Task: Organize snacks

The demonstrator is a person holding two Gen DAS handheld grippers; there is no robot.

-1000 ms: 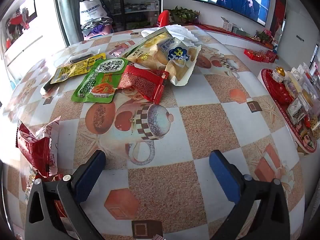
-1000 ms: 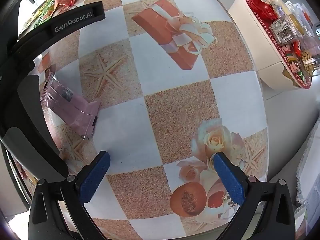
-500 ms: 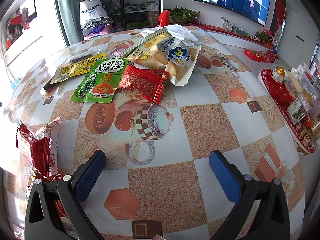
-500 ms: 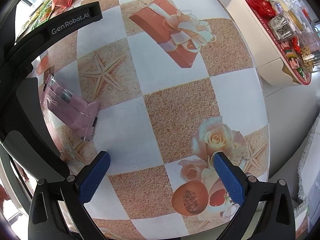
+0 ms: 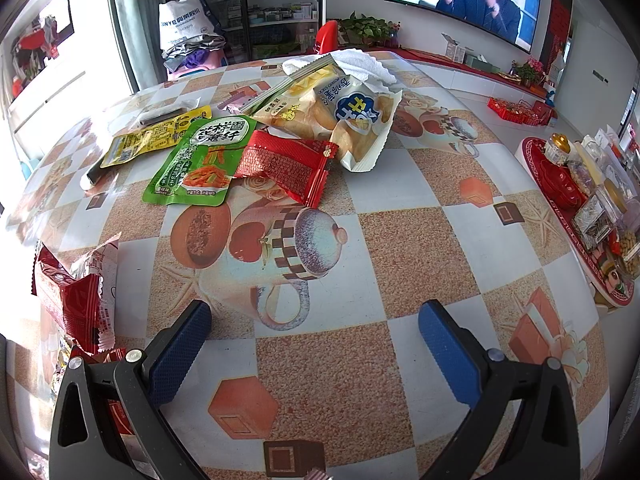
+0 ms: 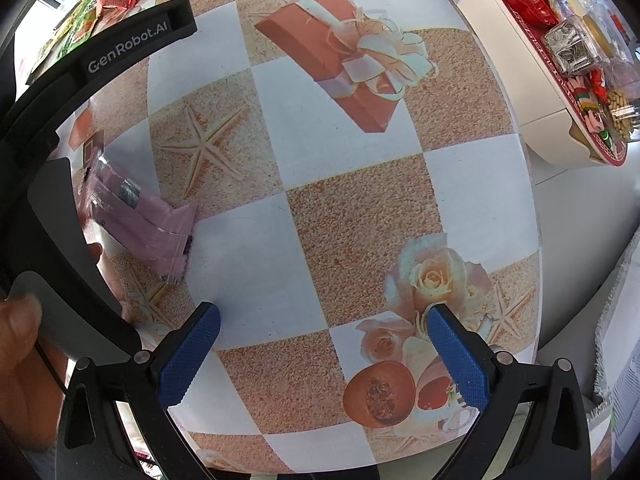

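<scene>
Barely anything moved since 1.0 s ago: left gripper (image 5: 314,326) holds the same spot over the table (image 5: 412,248), jaws wide apart, nothing between them. Right gripper (image 6: 320,332) drifted slightly (view slid a little toward the table edge), jaws also apart and empty, with the pink packet (image 6: 138,220) lying flat just left of its left finger, partly hidden by the other gripper's black body.

Outward from the left gripper: a red-white packet (image 5: 80,296) stands crumpled at the left edge, near the left finger. Farther off sits the main pile: red packet (image 5: 286,162) overlapping the green pouch (image 5: 200,160), yellow pouch (image 5: 154,140) behind it, big white snack bag (image 5: 344,116) at the back. A tray (image 5: 536,168) of jars sits off the table to the right.

No grasp started yet; both hands look paused between picks. Sorting seems early, most snacks loose.
</scene>
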